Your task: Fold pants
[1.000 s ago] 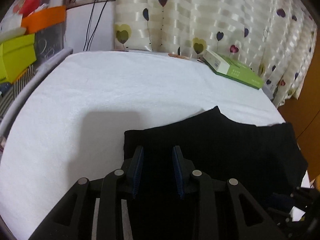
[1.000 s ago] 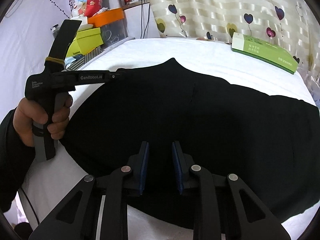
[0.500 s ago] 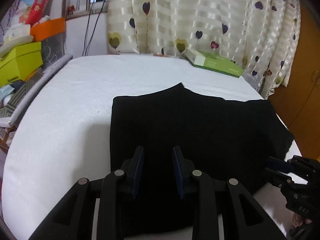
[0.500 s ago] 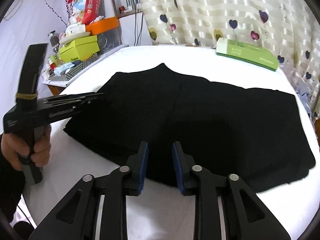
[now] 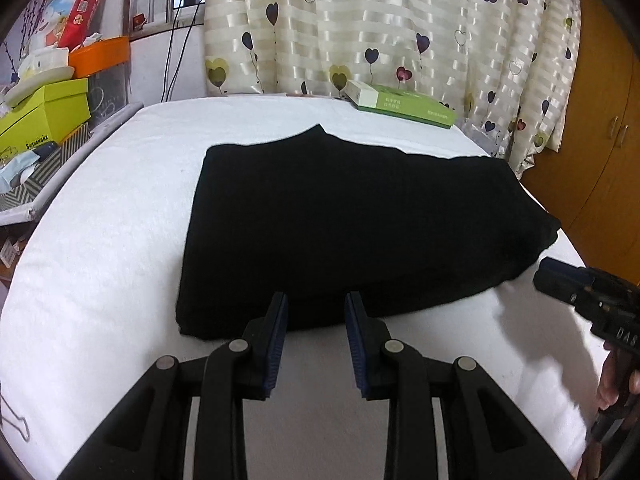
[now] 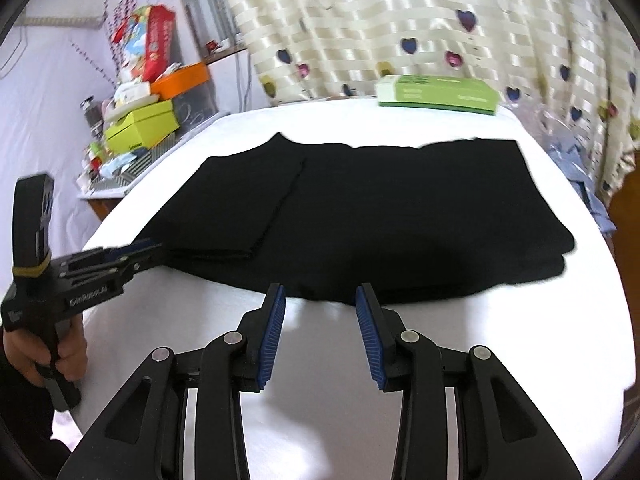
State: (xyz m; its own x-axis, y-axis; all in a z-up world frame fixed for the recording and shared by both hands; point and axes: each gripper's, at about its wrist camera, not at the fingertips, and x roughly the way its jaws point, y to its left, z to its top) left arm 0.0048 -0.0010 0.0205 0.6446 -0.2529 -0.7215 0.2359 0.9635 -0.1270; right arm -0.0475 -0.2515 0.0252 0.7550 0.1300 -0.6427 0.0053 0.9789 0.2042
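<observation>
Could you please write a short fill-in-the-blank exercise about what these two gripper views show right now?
1. The folded pants lying on the white surface are ____ in colour.
2. The left gripper holds nothing; its jaws stand ____.
3. The flat box at the far edge, in front of the curtain, is ____ in colour.
4. The right gripper hovers at the near edge of the pants and grips ____.

Missing words: black; open; green; nothing

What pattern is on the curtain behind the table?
Cream stripes with scattered hearts on the curtain, clearest in the left wrist view.
</observation>
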